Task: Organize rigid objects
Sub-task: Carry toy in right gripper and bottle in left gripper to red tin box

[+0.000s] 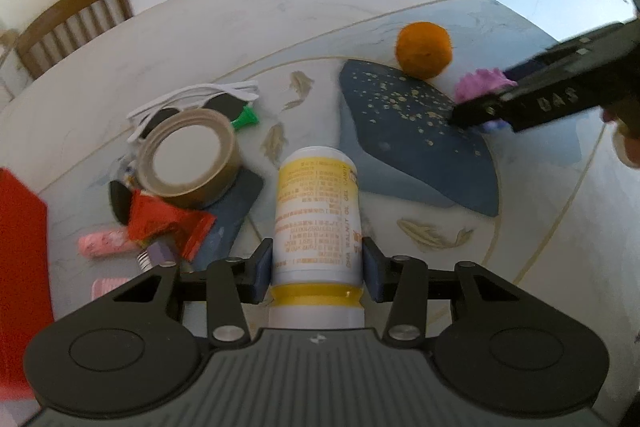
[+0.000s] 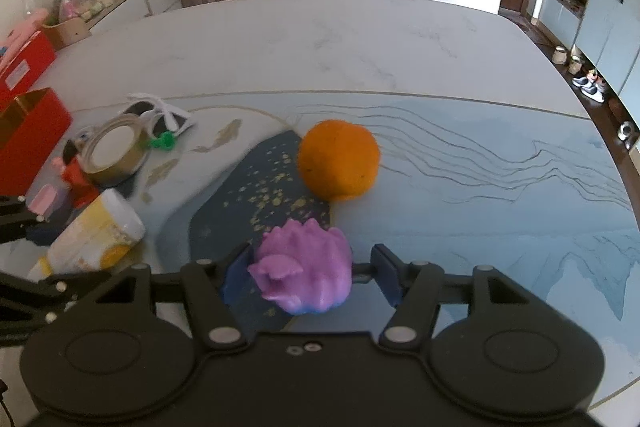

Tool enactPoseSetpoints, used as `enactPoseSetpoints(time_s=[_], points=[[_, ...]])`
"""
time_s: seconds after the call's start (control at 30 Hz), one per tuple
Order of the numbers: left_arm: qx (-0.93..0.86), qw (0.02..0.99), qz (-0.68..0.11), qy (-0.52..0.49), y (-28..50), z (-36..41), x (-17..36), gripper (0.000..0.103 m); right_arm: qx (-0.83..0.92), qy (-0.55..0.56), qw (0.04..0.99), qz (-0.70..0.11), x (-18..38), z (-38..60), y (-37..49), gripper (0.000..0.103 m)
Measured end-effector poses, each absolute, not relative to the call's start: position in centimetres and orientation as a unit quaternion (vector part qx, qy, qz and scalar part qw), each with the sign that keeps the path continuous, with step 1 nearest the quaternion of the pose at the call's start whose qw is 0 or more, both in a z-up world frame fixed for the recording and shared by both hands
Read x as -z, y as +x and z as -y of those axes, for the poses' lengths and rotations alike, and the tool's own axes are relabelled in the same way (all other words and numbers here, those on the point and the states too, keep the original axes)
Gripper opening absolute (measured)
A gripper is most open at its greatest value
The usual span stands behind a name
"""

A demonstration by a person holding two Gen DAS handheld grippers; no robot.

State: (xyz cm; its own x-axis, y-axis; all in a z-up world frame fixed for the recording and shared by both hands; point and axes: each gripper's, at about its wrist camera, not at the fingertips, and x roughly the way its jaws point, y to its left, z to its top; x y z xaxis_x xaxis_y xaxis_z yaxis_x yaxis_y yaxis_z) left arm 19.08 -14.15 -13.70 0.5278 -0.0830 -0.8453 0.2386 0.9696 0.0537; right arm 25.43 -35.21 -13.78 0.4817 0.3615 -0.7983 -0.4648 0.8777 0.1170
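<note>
Left gripper (image 1: 317,269): jaws pinching white-and-yellow plastic bottle (image 1: 316,219) lying on marbled tabletop (image 1: 240,27). Right gripper (image 2: 310,273): jaws spread around purple spiky rubber toy (image 2: 306,267), one side apparently clear. Best centred, squeezed evenly, lifted straight, clear of orange (image 2: 339,165).

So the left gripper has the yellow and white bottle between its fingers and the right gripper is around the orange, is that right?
Not quite. The left gripper does have the yellow and white bottle between its fingers, but the right gripper is around the purple toy, not the orange. The right wrist view shows the orange lying apart on the table, beyond the toy.
</note>
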Motion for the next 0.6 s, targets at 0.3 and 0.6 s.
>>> enactPoseSetpoints(time_s=[0.3, 0.6], points=[[0.051, 0.882, -0.468, 0.017, 17.7, 11.9, 11.9, 0.044, -0.283, -0.055, 0.862, -0.417, 10.8, 34.1, 22.8, 0.064], [0.023, 0.894, -0.446, -0.025, 15.7, 9.3, 8.7, 0.044, -0.333, -0.068, 0.862, -0.375, 6.7, 31.0, 20.7, 0.064]])
